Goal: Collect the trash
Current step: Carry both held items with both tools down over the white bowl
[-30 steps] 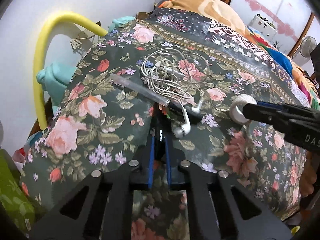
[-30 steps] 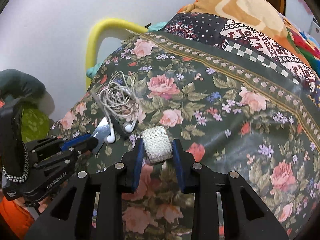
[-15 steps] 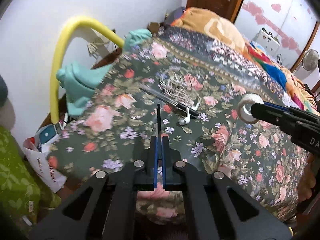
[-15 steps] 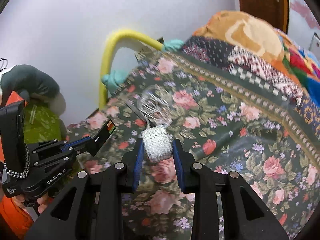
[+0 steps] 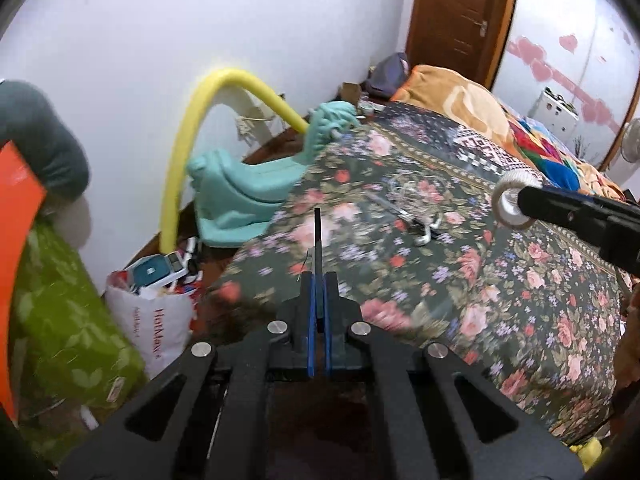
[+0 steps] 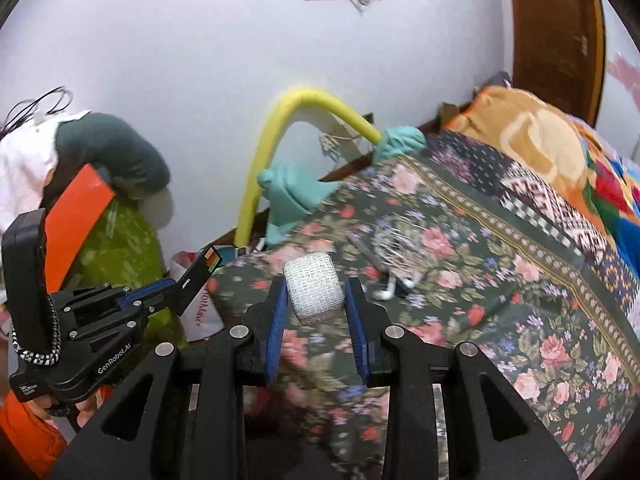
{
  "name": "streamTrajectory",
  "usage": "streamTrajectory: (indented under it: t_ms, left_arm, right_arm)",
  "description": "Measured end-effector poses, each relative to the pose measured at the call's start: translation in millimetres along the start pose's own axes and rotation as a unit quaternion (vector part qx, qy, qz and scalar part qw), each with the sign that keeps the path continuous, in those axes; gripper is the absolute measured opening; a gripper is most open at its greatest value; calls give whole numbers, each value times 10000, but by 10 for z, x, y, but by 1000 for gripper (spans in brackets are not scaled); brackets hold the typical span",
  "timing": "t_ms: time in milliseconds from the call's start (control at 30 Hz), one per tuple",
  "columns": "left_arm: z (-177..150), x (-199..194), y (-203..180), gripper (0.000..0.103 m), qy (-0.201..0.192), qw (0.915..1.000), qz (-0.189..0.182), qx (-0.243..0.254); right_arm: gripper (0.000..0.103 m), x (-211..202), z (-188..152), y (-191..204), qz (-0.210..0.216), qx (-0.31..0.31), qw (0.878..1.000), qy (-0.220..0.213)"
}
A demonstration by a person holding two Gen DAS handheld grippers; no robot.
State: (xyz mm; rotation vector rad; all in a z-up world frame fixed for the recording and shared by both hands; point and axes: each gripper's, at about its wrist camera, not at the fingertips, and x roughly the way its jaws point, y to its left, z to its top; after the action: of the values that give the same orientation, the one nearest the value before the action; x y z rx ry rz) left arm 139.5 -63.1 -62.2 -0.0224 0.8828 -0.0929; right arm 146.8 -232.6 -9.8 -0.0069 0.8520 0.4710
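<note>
My left gripper point(image 5: 318, 280) is shut on a thin black wrapper point(image 5: 317, 236), seen edge-on; in the right wrist view it is a flat black packet point(image 6: 198, 280) with a coloured corner, at the left. My right gripper point(image 6: 314, 300) is shut on a white roll of gauze tape point(image 6: 314, 294); the roll also shows in the left wrist view point(image 5: 514, 200) at the right. Both are held above the near end of the floral bed cover point(image 5: 500, 280). A white bag point(image 5: 158, 320) stuffed with rubbish stands on the floor left of the bed.
Tangled white earphones point(image 5: 416, 200) and a dark pen-like stick point(image 5: 394, 212) lie on the cover. A yellow foam tube point(image 5: 192, 136) arches by the wall with teal cloth point(image 5: 248, 188) under it. A green sack point(image 5: 60, 312) sits at the left. Blankets pile at the far end.
Both grippers have pulled back and up from the bed with their items. The wrapper came away from beside the earphones. The floor bag and green sack have come into view.
</note>
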Motion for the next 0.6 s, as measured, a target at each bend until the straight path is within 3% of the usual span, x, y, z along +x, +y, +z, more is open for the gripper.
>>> streamTrajectory:
  t_ms: [333,600]
  left_arm:
    - [-462,-457,862,2,-82,9971,546,-515]
    - [-907,-521,1421,2,130,9933,789,-834]
  right_arm:
    - [27,21,-64,882,353,-576,9977,-13]
    - [27,278,-232,1555,669,-974,9927,254]
